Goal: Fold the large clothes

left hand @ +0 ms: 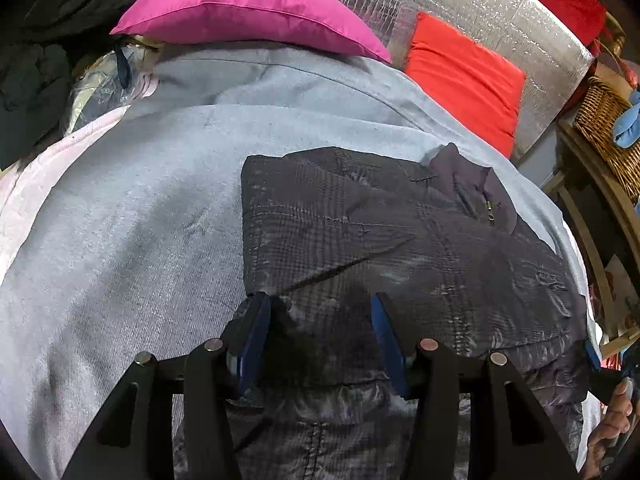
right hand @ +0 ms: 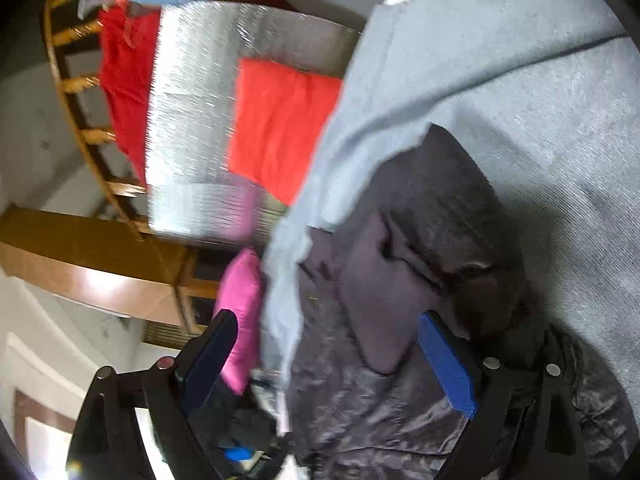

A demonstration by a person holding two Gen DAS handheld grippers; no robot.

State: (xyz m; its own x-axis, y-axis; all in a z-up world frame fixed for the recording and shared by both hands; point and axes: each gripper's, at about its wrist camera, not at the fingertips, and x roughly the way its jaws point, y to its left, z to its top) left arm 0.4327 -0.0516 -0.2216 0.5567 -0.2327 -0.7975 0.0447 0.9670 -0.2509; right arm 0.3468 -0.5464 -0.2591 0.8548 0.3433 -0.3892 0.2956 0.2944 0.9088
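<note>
**Jacket Lies Flat, Ready for Its Next Fold**

While the dark jacket [left hand: 400, 240] rests on the grey blanket [left hand: 140, 220], both tongs sit at its near edge. The blanket is spread over a bed, so the jacket has a soft, flat place to be folded on. It lies on the side of the blanket nearer the red cushion [left hand: 464, 76], well away from the pink pillow [left hand: 248, 8] at the far end.

The left tongs [left hand: 320, 336] are half open over the jacket's near hem. Cloth lies between the blue pads, but I cannot tell if they pinch it.

The right tongs [right hand: 332, 356] are wide open and hold nothing. They point along the jacket's edge on the red cushion side, with its collar flap [right hand: 376, 300] just ahead. I think they let go so they can take a new grip there. A hand [left hand: 612, 420] holds them.
</note>
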